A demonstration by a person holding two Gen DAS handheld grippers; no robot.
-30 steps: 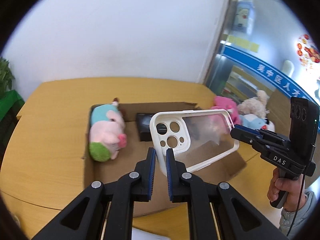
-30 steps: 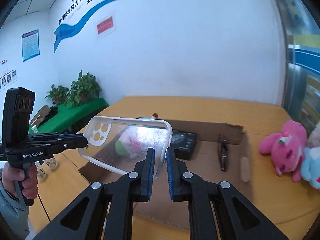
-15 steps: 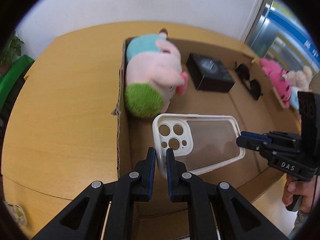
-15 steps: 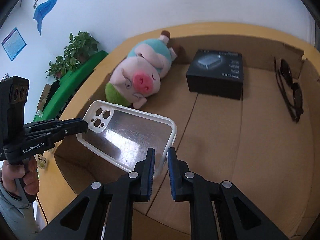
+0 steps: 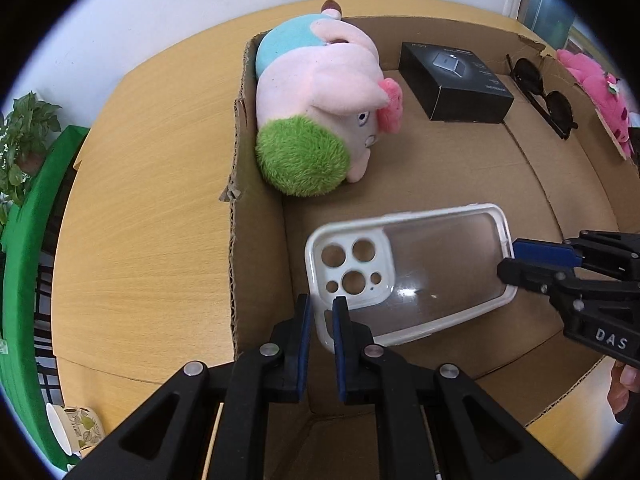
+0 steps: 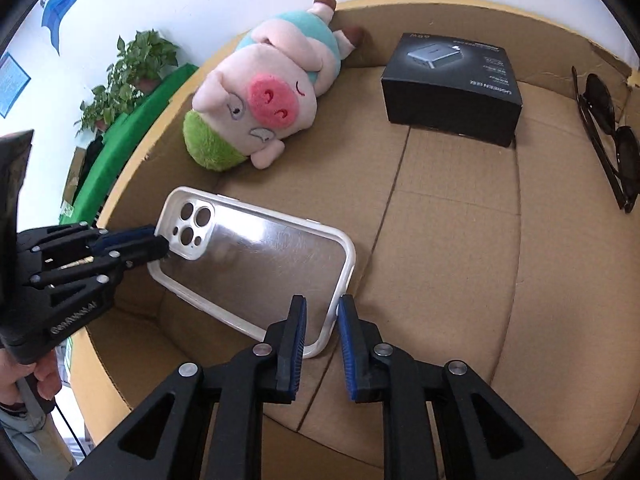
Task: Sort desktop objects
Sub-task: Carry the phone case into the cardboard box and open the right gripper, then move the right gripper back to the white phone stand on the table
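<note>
A clear phone case with a white rim (image 5: 412, 268) hangs low inside a cardboard box (image 5: 240, 160), near its front left corner. My left gripper (image 5: 320, 318) is shut on the camera-hole end of the case (image 6: 256, 256). My right gripper (image 6: 322, 316) straddles the other end with its jaws slightly parted around the rim. In the box lie a pink pig plush (image 5: 320, 108), a black carton (image 5: 456, 80) and dark sunglasses (image 5: 544, 96).
The box sits on a wooden table (image 5: 140, 220). A pink plush toy (image 5: 596, 80) lies outside the box at the right. A paper cup (image 5: 76, 428) stands at the table's near left. Green plants (image 6: 132, 68) stand beyond the table.
Both grippers have lowered the phone case from above the box down into it. The right gripper's jaws have widened a little around the rim.
</note>
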